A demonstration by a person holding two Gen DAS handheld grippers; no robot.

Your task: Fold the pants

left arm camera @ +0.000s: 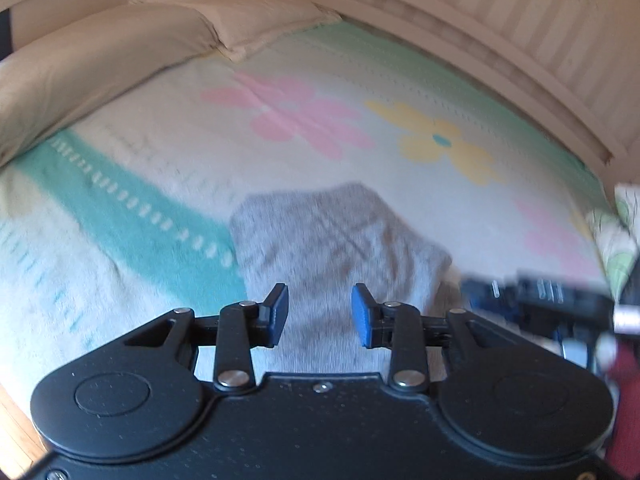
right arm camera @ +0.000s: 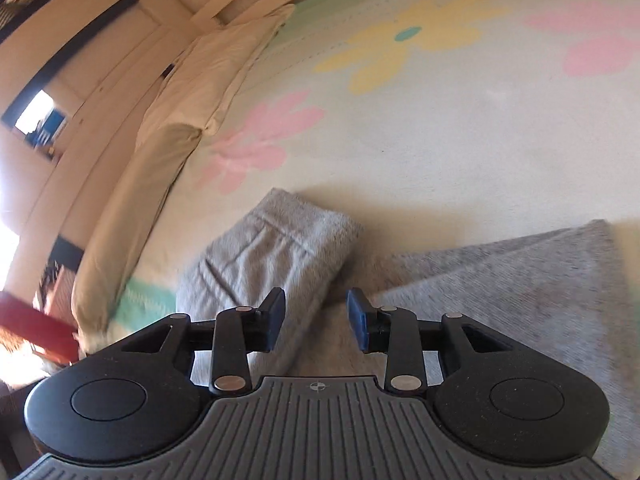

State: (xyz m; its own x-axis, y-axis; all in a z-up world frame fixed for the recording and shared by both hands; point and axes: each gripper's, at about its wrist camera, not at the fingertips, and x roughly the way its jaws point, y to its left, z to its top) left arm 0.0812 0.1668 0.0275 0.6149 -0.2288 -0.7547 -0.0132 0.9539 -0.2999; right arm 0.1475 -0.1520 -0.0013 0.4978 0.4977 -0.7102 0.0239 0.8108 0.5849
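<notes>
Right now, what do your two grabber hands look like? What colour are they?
Both are black plastic, with two round humps at the base, silver rivets on the linkage bars, and two short fingers with blue pads. The left gripper has a smooth, speckled black base. The right gripper has a grey ribbed base with a small crosshair mark. No cables show.

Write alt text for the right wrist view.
Open right gripper above grey pants spread on a floral bedspread, its jaws empty, with a folded grey bundle just ahead and pillows at left.
</notes>
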